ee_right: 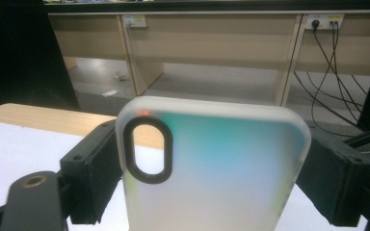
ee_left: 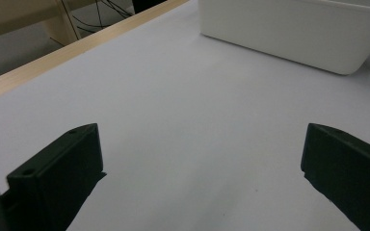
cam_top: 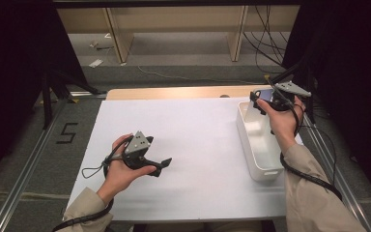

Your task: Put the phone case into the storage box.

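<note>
Fingers (ee_right: 91,168) clamped on phone case (ee_right: 212,168)

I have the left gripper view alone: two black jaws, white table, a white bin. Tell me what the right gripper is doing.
Observer: The right gripper is shut on a translucent phone case, jaws on its two side edges.
Operator: Give me its position relative to the bin.
Observer: In the high view it is over the far end of the white bin, above the rim.
Operator: Report the bin's contents.
Observer: The part of its inside that I see looks bare.
</note>
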`<action>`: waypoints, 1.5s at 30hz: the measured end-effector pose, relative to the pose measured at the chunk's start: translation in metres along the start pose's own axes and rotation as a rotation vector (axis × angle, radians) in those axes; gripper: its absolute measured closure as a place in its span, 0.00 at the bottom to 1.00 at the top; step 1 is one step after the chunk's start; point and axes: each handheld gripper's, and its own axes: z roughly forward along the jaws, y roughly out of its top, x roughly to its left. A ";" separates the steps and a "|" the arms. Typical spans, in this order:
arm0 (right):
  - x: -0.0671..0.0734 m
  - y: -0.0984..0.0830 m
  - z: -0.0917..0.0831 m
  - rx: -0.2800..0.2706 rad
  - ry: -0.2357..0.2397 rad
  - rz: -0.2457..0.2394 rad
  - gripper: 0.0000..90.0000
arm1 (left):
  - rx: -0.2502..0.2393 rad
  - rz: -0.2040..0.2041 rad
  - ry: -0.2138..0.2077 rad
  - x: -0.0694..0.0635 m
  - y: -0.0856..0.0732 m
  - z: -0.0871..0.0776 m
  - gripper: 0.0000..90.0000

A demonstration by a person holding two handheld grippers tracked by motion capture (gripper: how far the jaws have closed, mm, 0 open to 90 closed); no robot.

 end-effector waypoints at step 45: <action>0.003 0.001 0.011 -0.002 -0.003 -0.006 0.20 | -0.002 -0.002 -0.001 0.000 0.000 0.000 0.01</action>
